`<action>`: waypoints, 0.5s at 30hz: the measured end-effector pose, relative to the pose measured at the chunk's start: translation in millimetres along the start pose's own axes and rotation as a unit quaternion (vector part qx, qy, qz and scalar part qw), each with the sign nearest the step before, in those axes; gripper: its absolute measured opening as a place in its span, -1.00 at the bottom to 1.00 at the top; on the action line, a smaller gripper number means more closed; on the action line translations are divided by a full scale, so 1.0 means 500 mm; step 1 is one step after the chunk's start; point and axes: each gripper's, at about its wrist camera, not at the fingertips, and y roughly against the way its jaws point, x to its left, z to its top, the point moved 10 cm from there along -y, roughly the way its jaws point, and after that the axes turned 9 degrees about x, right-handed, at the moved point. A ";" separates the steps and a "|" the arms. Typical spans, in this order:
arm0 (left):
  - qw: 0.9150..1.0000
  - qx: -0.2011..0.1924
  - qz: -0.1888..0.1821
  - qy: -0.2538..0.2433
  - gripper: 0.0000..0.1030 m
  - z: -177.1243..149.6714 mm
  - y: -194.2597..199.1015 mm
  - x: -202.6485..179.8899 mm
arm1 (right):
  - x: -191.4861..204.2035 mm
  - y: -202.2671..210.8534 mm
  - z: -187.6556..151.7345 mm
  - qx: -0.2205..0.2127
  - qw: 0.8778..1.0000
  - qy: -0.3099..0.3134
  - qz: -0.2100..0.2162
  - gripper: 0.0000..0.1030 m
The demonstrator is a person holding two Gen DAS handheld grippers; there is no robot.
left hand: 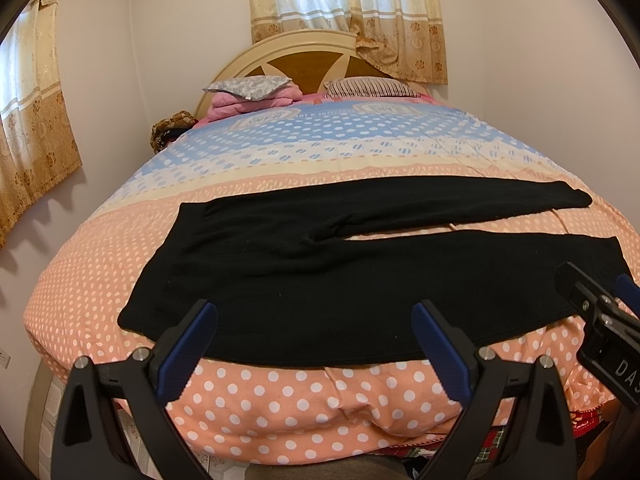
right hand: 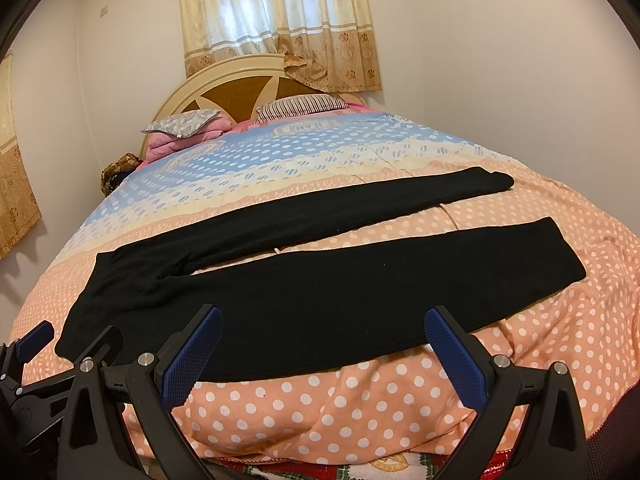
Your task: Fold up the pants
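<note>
Just ahead of the jaws, a bed (left hand: 280, 408) with a dotted quilt (right hand: 320, 412) carries black pants (left hand: 304, 280) spread flat, pillows (left hand: 368, 88) far beyond.

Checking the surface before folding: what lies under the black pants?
The black pants lie flat on a peach polka-dot quilt, which shows between the legs. Anything beneath the fabric itself is covered.

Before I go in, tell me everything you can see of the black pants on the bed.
The black pants look like soft, matte knit. They lie flat and unfolded across the polka-dot bedspread, near its front edge: waist to the left, both legs running right and spread in a narrow V, the far leg reaching further back. There are slight wrinkles at the crotch. Only the bedspread touches them. Left tongs and right tongs are both open at the near hem, gripping nothing.
</note>
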 end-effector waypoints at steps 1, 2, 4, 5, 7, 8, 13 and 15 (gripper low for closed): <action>1.000 0.001 0.000 0.000 0.94 -0.002 -0.001 0.000 | 0.000 0.000 0.000 0.000 1.000 -0.001 0.000 0.98; 1.000 0.002 0.000 0.000 0.94 -0.001 -0.001 -0.001 | -0.001 0.000 -0.001 0.000 1.000 -0.002 -0.001 0.98; 1.000 0.003 0.000 0.000 0.94 0.000 -0.002 -0.002 | -0.002 -0.002 -0.002 0.002 1.000 -0.002 0.000 0.98; 1.000 0.004 -0.001 0.000 0.94 -0.001 -0.003 -0.002 | -0.002 -0.002 -0.002 0.003 1.000 -0.003 0.000 0.98; 1.000 0.006 -0.001 0.000 0.94 -0.002 -0.005 -0.002 | -0.002 -0.004 -0.004 0.005 1.000 -0.003 0.000 0.98; 1.000 0.007 -0.001 0.000 0.94 -0.003 -0.006 -0.002 | -0.003 -0.004 -0.004 0.005 1.000 -0.004 0.000 0.98; 1.000 0.023 -0.005 -0.006 0.94 -0.010 -0.026 -0.009 | -0.004 -0.010 -0.006 0.011 1.000 -0.006 0.004 0.98; 0.999 0.032 -0.003 -0.007 0.94 -0.016 -0.040 -0.009 | -0.007 -0.019 -0.007 0.017 1.000 -0.007 0.005 0.98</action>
